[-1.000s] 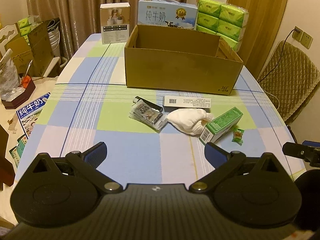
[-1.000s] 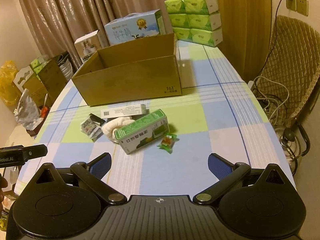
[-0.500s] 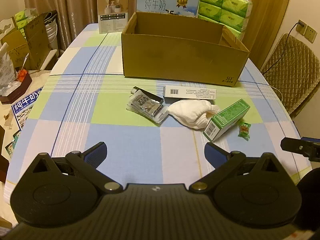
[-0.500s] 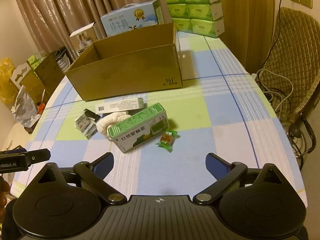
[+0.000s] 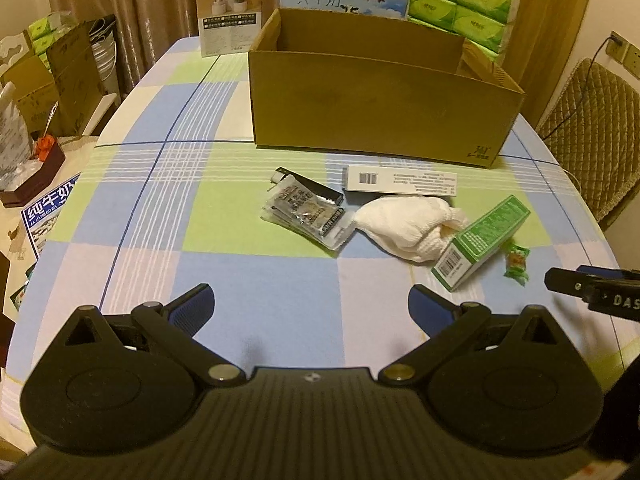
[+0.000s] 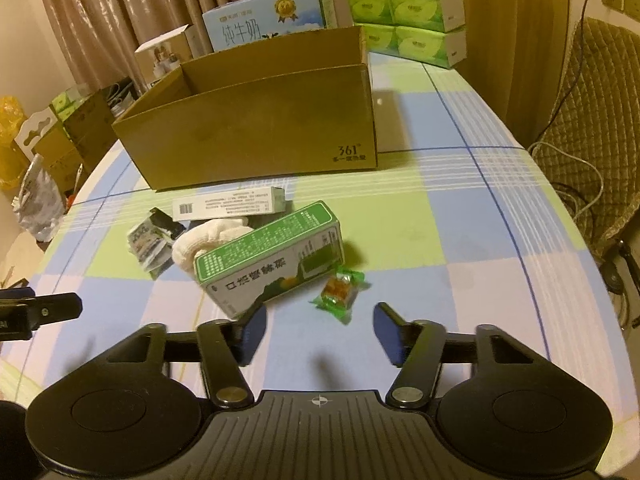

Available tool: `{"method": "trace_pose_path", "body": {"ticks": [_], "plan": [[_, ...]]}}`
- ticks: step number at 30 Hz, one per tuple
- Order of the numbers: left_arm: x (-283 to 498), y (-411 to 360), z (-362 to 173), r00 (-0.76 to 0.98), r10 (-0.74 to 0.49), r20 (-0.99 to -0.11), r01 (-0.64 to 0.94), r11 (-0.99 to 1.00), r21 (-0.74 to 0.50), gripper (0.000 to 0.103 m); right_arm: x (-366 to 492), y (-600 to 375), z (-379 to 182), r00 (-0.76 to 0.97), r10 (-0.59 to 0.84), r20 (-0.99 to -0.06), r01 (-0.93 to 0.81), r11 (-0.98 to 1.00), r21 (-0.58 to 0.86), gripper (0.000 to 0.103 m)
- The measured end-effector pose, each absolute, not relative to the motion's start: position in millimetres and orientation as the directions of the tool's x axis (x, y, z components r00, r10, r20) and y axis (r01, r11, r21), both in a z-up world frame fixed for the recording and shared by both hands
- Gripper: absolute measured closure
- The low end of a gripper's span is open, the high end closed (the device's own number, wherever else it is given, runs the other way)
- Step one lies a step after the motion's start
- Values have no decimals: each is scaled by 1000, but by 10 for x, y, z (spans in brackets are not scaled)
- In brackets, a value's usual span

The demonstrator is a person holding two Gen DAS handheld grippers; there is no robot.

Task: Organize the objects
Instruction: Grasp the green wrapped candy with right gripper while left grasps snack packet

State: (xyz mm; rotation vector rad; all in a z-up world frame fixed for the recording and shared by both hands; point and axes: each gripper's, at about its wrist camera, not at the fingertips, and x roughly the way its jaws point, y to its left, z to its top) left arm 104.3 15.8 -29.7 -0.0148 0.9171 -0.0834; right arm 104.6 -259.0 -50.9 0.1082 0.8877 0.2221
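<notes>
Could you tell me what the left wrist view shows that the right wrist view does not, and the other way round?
Only the left wrist view shows the milk flyer on the side table. Only the right wrist view shows the white cable over the quilted chair and the "361" print read clearly. Both show the cardboard box, white cloth, green carton, wrapped candy and snack packets.

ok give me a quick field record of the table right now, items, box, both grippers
surface: checked tablecloth
cardboard box: open-topped, at the far side
loose items: green carton, wrapped candy, white cloth, white barcode box, sachet packets
cloth: touching the green carton
left gripper: open, nothing between the jaws
right gripper: jaws have just been closing, nothing between them, candy just ahead
</notes>
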Motion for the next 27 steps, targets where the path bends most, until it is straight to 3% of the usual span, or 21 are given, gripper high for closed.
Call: {"method": "trace_pose_path", "body": {"ticks": [10, 18, 27], "plan": [[1315, 192, -443, 597, -80, -799, 58, 997, -56, 2, 1350, -2531, -931, 605, 194, -772, -134, 981, 141, 66], [1492, 160, -608, 578, -92, -811, 57, 996, -72, 2, 1436, -2439, -1057, 626, 160, -763, -154, 985, 80, 67], [1564, 141, -696, 565, -99, -819, 60, 995, -79, 2, 1482, -2461, -1062, 636, 170, -753, -126, 985, 116, 67]]}}
